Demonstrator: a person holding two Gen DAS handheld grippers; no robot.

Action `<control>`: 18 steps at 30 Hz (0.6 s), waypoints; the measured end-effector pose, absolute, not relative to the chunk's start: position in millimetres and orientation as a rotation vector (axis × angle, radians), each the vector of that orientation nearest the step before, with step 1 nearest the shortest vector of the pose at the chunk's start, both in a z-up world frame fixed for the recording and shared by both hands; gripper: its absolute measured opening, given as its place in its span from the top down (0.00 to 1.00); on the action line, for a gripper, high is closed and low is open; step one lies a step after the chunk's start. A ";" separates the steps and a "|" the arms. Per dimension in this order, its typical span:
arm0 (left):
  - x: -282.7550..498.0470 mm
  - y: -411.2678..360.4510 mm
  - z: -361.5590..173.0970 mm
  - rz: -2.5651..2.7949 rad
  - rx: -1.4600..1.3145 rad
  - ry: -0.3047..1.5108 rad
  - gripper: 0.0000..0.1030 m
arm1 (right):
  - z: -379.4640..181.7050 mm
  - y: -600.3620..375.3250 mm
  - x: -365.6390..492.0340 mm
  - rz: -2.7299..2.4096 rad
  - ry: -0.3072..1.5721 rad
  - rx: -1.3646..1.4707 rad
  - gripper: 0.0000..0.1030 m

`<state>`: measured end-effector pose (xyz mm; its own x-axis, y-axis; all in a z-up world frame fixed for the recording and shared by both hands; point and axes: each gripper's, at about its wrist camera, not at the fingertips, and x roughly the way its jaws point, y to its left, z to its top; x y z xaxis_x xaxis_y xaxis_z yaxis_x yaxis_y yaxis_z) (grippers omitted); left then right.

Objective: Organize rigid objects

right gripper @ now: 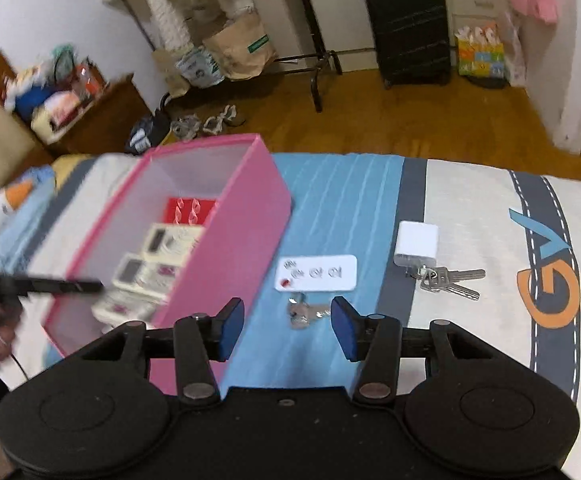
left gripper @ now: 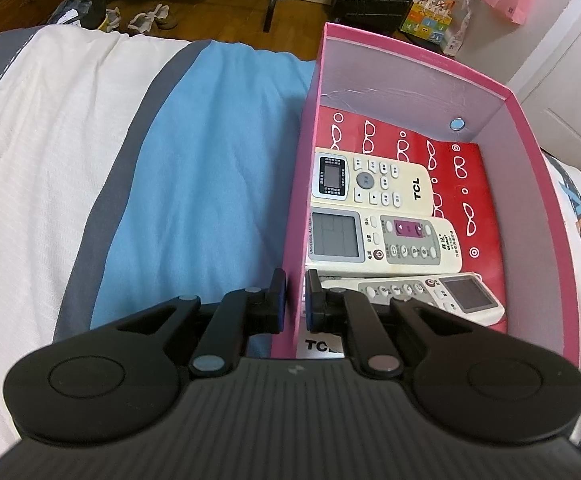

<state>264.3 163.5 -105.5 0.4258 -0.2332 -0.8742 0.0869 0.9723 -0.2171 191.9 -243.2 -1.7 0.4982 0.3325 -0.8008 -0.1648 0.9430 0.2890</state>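
Note:
A pink box [left gripper: 530, 168] stands on the bed and holds three air-conditioner remotes [left gripper: 370, 178] side by side on a red glasses-print case [left gripper: 474, 184]. My left gripper [left gripper: 295, 300] is shut on the box's left wall, one finger outside and one inside. The box also shows in the right wrist view [right gripper: 230, 240]. My right gripper [right gripper: 288, 326] is open and empty above the blue stripe. Just ahead of it lie a small key [right gripper: 304, 314] and a flat white remote [right gripper: 316, 273]. A white charger [right gripper: 415, 245] and a key bunch [right gripper: 446, 280] lie further right.
The bed cover [left gripper: 90, 160] is white, grey and blue. Beyond the bed's far edge are wooden floor, a metal rack with paper bags [right gripper: 242, 44], a black suitcase [right gripper: 410, 28] and shoes [right gripper: 210, 122]. A wooden cabinet [right gripper: 90, 120] stands at left.

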 end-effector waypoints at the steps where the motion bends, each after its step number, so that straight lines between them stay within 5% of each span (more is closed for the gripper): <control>1: 264.1 163.3 -105.0 -0.201 -0.145 1.114 0.93 | -7.4 -241.6 190.4 0.317 1.001 0.168 0.48; 18: 257.6 145.7 -99.7 -0.220 0.021 1.097 0.93 | -83.3 -193.6 222.6 0.391 1.014 -0.180 0.49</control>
<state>257.6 145.7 -99.7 0.4366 -0.1665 -0.8841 0.1869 0.9781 -0.0919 222.6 -193.6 -83.3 0.4668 0.2342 -0.8528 -0.3991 0.9163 0.0332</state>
